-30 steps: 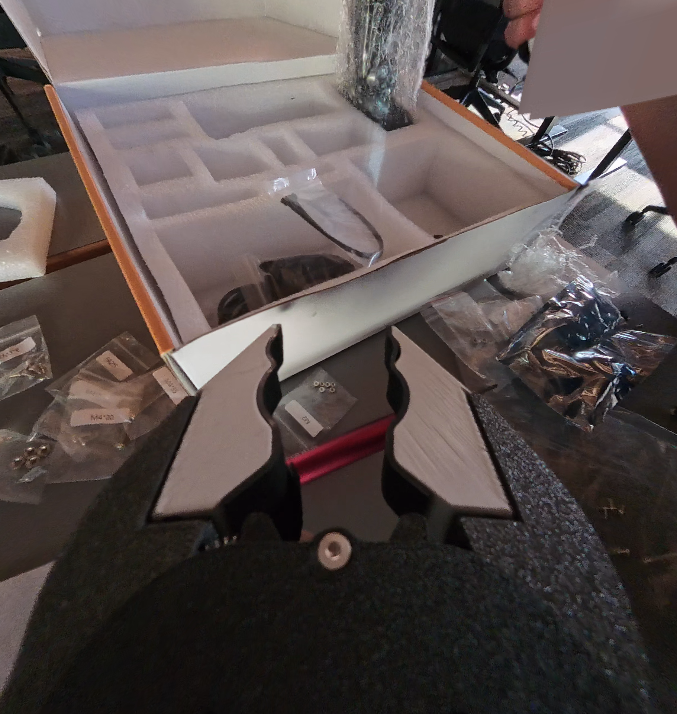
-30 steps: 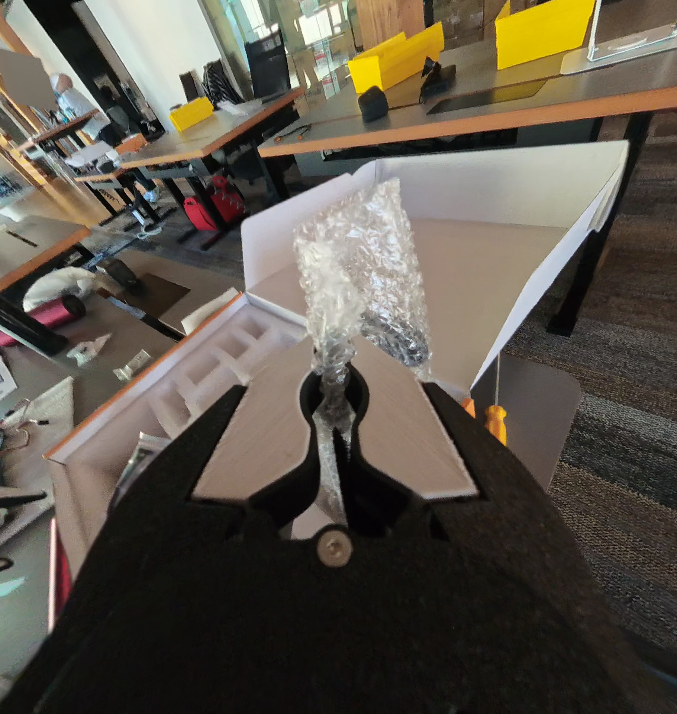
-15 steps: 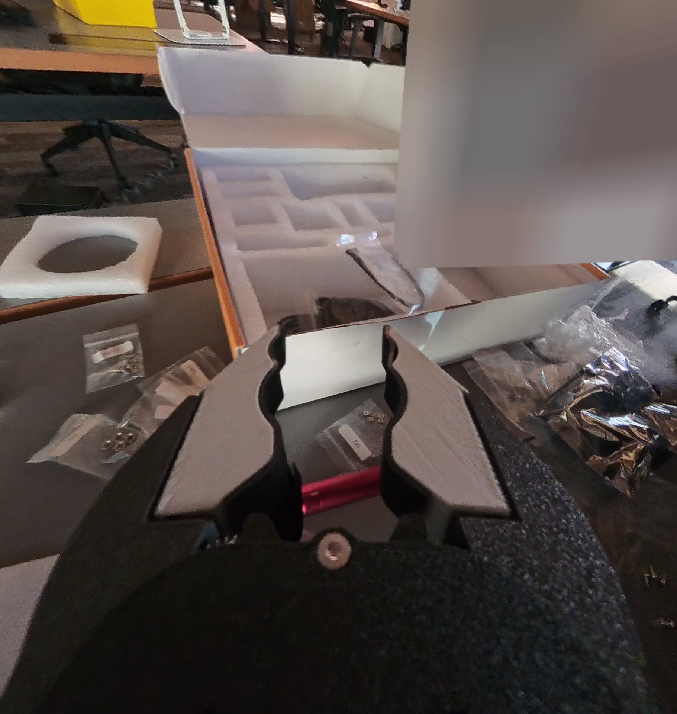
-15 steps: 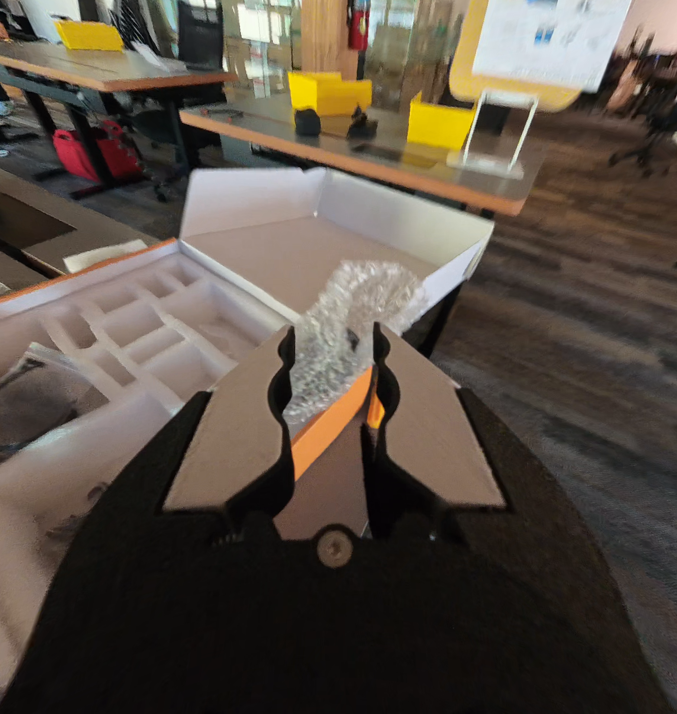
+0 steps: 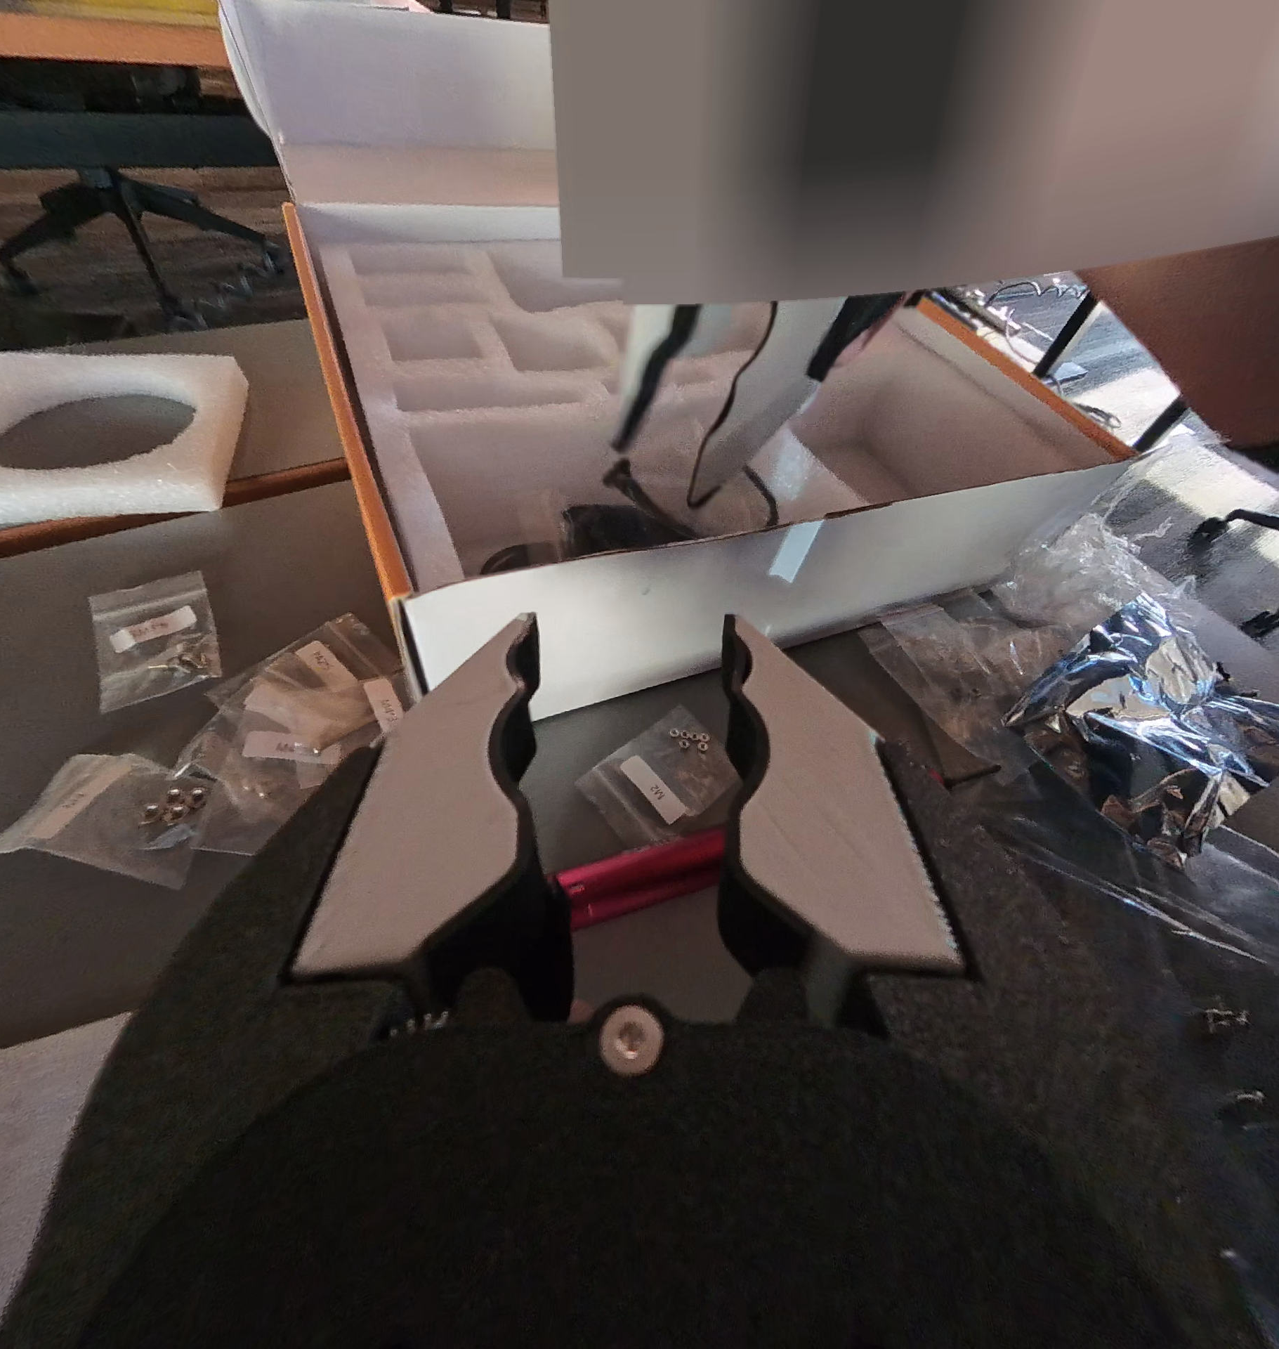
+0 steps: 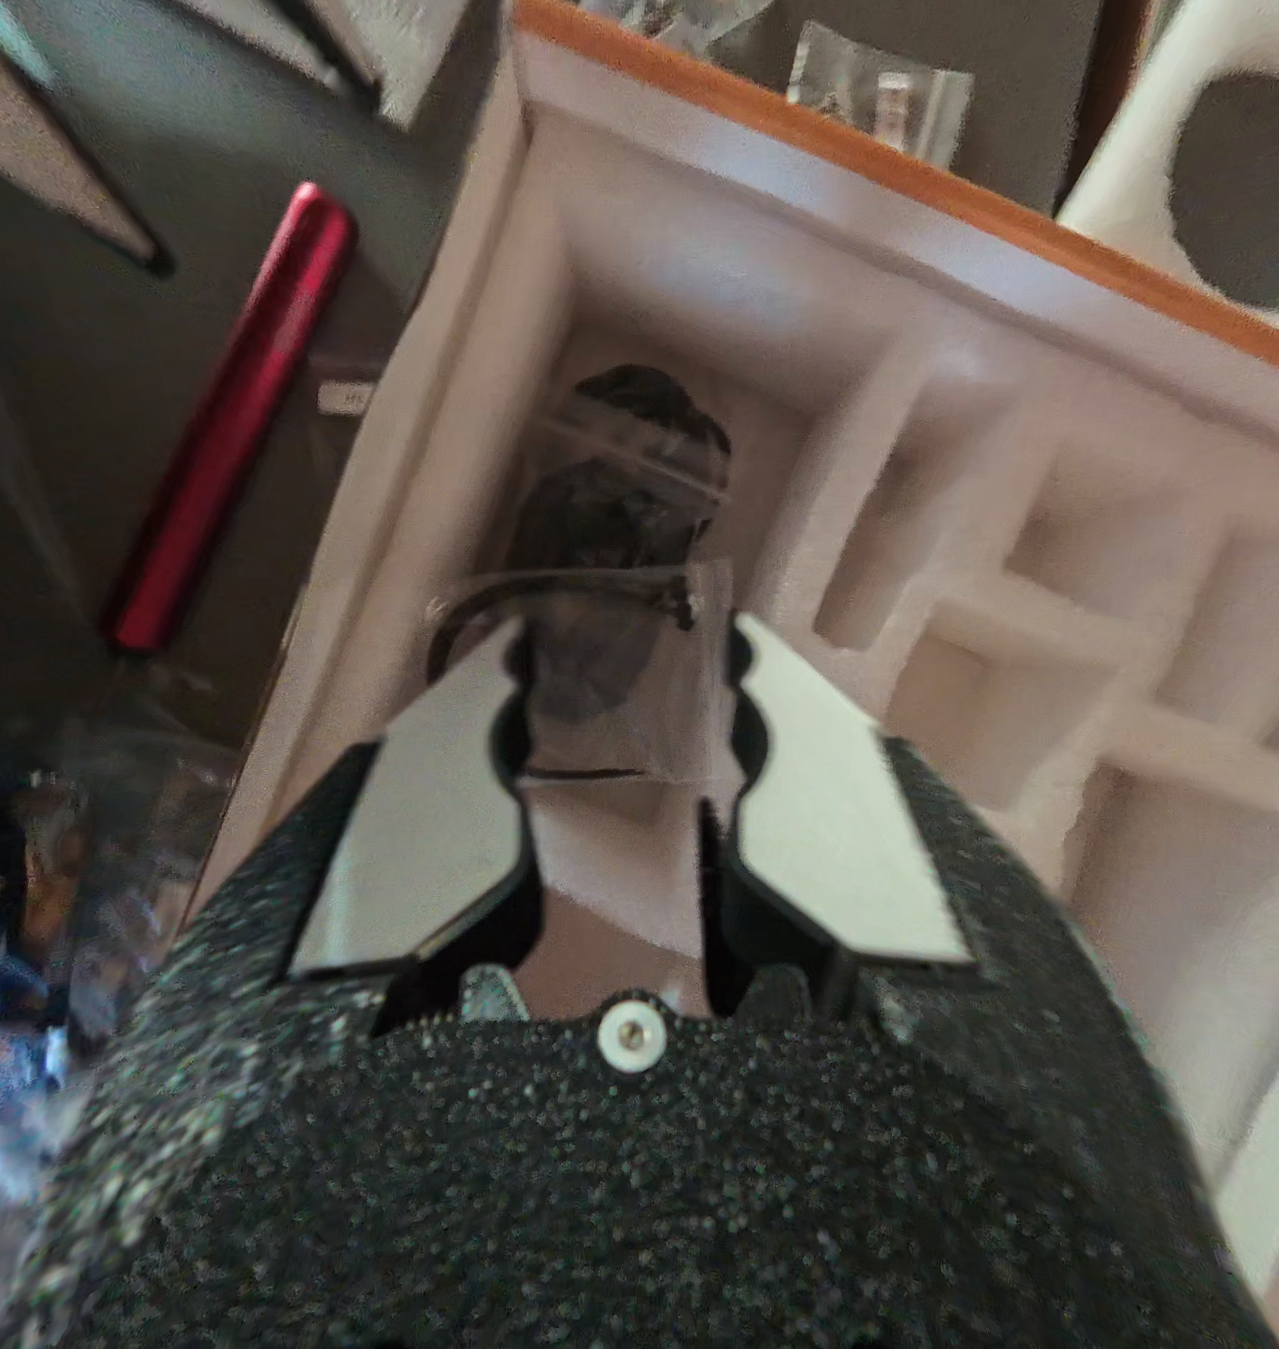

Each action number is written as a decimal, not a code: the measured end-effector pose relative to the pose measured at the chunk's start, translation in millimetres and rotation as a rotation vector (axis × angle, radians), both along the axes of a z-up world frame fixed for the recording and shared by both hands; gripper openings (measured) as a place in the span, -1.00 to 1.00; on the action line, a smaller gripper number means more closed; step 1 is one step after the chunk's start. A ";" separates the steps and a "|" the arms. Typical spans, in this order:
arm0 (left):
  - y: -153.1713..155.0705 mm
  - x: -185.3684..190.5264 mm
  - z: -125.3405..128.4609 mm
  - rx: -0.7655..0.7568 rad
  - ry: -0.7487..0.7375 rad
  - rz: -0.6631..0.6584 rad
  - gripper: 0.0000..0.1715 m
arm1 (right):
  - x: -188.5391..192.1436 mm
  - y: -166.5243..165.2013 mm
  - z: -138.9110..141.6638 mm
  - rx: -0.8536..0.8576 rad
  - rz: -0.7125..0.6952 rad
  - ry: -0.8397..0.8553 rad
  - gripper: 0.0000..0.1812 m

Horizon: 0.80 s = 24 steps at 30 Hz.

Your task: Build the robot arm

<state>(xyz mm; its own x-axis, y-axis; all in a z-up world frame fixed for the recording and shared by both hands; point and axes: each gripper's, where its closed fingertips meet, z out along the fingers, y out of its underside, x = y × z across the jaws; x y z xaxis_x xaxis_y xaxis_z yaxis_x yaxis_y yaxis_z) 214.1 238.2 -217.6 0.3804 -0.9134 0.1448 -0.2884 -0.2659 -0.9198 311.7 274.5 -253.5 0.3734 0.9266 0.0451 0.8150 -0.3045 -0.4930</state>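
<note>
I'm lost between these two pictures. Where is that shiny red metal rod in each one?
Left wrist view: the red rod lies low in the middle, on the dark table, seen between the left gripper fingers, in front of the white box.
Right wrist view: the red rod runs slantwise at upper left, beside the box's outer wall.
Shared landmark: the white foam square with a round hole.

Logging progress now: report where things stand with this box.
Several foam compartments sit empty; small hardware bags lie on the table beside the box. Left gripper open, outside the box. Right gripper open, hovering over a bagged black part that lies inside.
</note>
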 end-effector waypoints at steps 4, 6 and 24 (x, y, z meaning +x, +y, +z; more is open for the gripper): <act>-0.2 -4.1 3.1 0.000 -0.009 -0.001 -0.43 | 12.8 -13.8 1.8 -0.056 0.070 -0.066 -1.00; -2.3 -4.0 4.8 -0.026 -0.027 -0.014 -0.43 | 25.9 -18.6 9.7 -0.067 0.029 -0.031 -1.00; -15.9 0.0 11.7 -0.063 -0.067 -0.066 -0.42 | -49.5 9.4 12.3 -0.096 0.283 -0.065 -0.37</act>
